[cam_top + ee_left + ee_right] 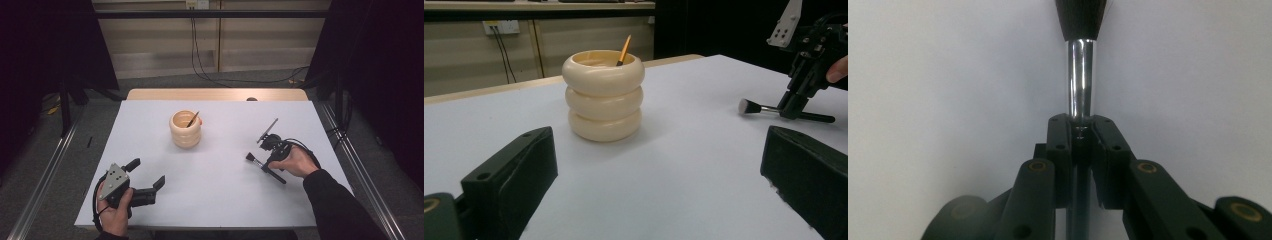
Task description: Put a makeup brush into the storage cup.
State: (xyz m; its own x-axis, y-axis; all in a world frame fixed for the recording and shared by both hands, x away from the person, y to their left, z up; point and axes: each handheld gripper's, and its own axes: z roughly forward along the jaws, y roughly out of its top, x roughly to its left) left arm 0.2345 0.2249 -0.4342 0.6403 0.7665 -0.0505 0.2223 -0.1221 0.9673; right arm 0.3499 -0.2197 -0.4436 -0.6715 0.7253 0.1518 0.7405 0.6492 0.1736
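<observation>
A: Where is the brush (265,167)?

B: On the white table (215,195), right of centre, lying flat. The right gripper (269,152) is clenched on it, jaws pressed to either side where the chrome ferrule (1080,75) meets the dark handle. The black bristles (250,157) point away from the hand, toward the cup (185,128).

A: And the left gripper (148,176)?

B: Released, jaws wide apart, resting low at the near left corner, well apart from the brush.

A: The cup?

B: Cream, ribbed in three rings, upright mid-table, an orange-handled stick (624,50) leaning inside.

A: The room?

B: Pale wall panels behind, cables (200,55) hanging from a socket (196,4), dark curtains (380,65) at both sides, grey floor. No writing I can read.
</observation>
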